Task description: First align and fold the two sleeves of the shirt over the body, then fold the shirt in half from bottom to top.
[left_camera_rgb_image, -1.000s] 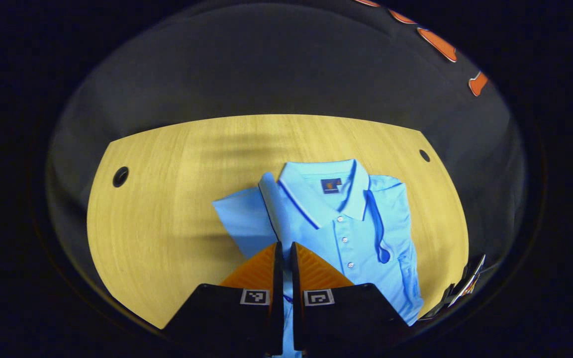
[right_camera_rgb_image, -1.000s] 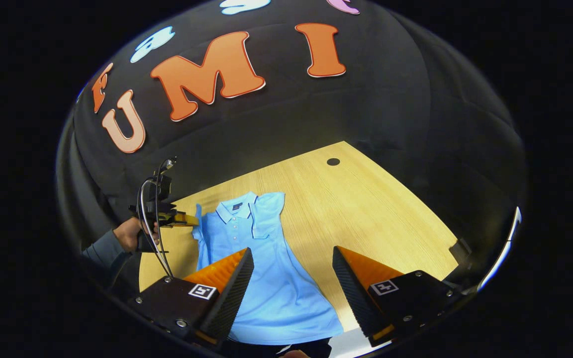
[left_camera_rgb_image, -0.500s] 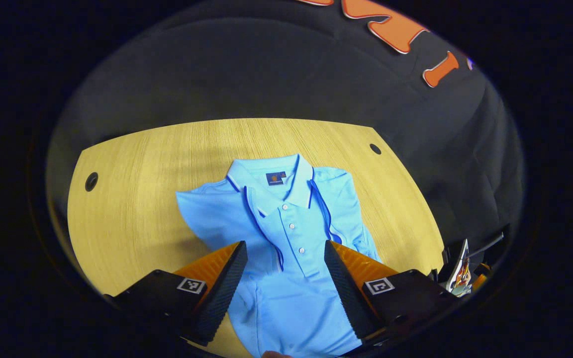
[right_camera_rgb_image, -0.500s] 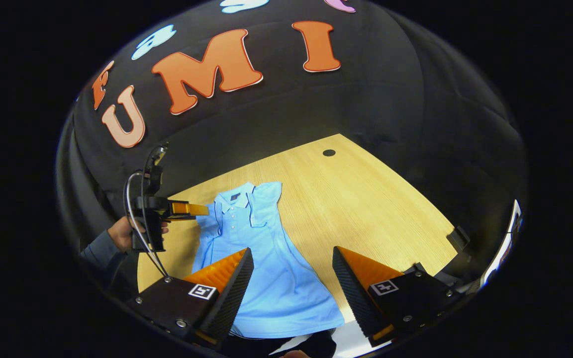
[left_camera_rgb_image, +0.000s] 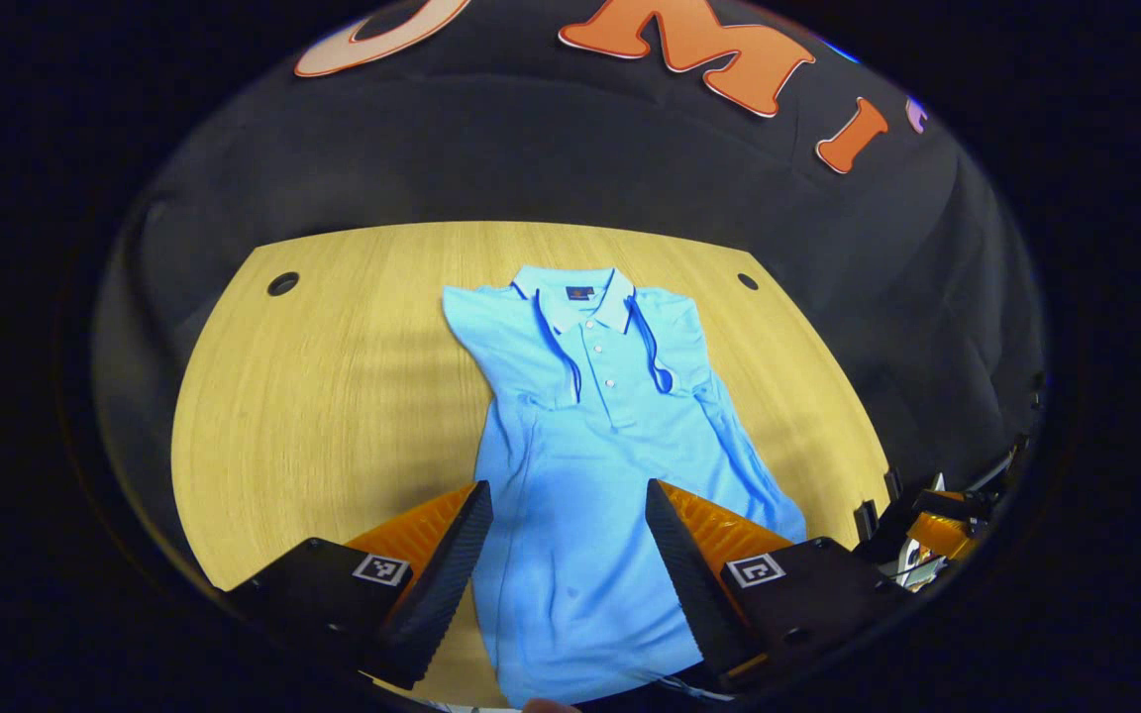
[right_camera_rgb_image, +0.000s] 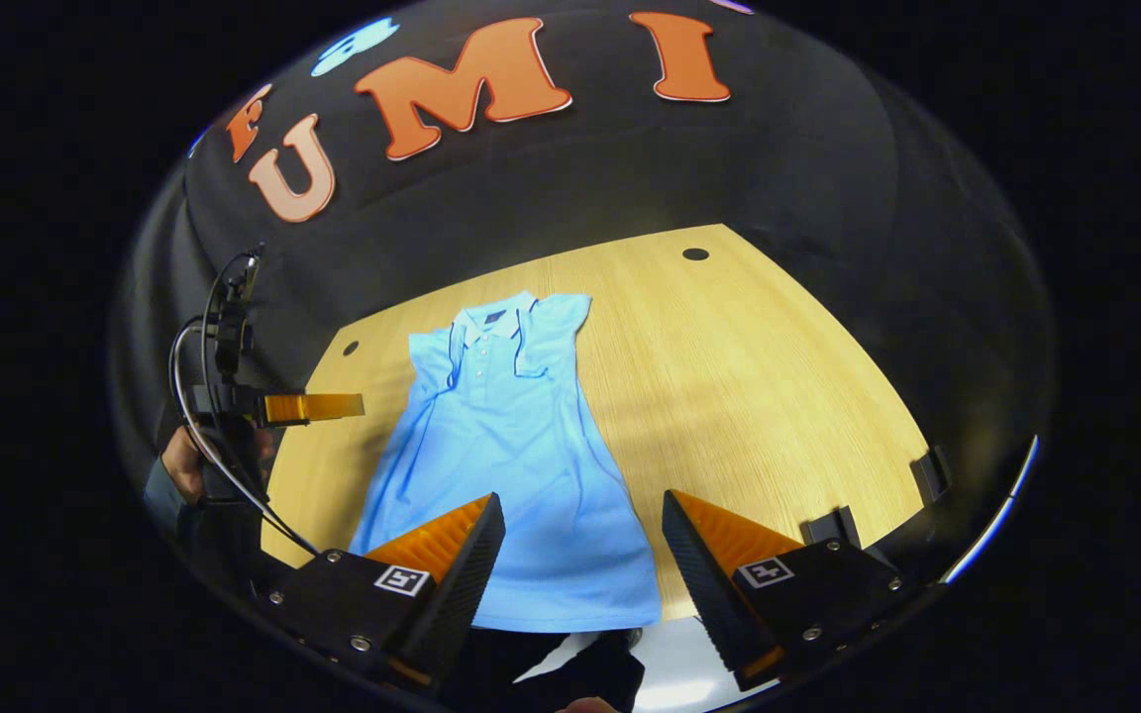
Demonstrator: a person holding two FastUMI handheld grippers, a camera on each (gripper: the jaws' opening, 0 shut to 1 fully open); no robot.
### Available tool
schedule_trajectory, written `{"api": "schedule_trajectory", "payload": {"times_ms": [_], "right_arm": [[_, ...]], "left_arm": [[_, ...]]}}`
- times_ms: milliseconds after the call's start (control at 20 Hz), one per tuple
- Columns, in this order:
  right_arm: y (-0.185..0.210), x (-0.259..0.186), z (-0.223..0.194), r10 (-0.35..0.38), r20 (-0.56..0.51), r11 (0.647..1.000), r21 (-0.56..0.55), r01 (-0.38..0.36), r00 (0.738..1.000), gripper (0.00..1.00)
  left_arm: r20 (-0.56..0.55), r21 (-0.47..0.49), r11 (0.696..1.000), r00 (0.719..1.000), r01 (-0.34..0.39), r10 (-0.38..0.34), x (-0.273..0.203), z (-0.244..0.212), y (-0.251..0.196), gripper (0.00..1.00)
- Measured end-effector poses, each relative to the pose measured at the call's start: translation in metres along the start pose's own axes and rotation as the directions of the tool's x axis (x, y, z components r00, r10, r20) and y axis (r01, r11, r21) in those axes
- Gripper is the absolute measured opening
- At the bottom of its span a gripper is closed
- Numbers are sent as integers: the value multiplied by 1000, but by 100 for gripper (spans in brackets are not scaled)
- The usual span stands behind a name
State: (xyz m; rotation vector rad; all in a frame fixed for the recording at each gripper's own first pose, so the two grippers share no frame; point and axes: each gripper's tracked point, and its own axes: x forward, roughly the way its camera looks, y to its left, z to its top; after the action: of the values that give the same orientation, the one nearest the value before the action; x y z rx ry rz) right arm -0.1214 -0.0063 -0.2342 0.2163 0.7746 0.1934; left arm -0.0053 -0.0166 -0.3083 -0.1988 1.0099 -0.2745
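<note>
1. The wall (left_camera_rgb_image: 531, 149) of black cloth closes in behind and beside the table.
2. The table (right_camera_rgb_image: 759, 366) is pale wood grain, with round holes (left_camera_rgb_image: 282, 283) near its far corners and small dark clips (right_camera_rgb_image: 930, 473) at its near edge.
3. The shirt (left_camera_rgb_image: 590, 436), light blue, lies flat on the table, collar (left_camera_rgb_image: 575, 297) toward the wall, both sleeves folded in over the chest, hem at the near edge.
4. The left gripper (left_camera_rgb_image: 563, 555) hangs above the shirt's lower half, jaws wide, holding nothing.
5. The right gripper (right_camera_rgb_image: 580, 564) hangs over the hem, jaws wide, holding nothing.
6. A hand (right_camera_rgb_image: 184, 465), probably sleeved, holds the left gripper.
</note>
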Motion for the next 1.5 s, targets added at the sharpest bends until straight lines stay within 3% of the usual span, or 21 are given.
{"api": "schedule_trajectory", "payload": {"times_ms": [450, 850, 1250, 1500], "right_arm": [[-5, 22, -70, 61, -110, 996, -65, -68, 992, 97], [-13, 42, -114, 47, -186, 983, -164, -78, 981, 97], [-25, 59, -146, -17, -246, 977, -211, -36, 969, 97], [-25, 65, -162, -35, -289, 974, -225, -32, 957, 97]], "left_arm": [[-41, -3, 995, 994, -103, 103, -41, -116, 1, 100], [-110, 14, 987, 981, -158, 159, -47, -194, 12, 100], [-194, 48, 973, 954, -224, 229, -37, -243, 32, 100], [-205, 35, 973, 951, -229, 231, -30, -250, 37, 100]]}}
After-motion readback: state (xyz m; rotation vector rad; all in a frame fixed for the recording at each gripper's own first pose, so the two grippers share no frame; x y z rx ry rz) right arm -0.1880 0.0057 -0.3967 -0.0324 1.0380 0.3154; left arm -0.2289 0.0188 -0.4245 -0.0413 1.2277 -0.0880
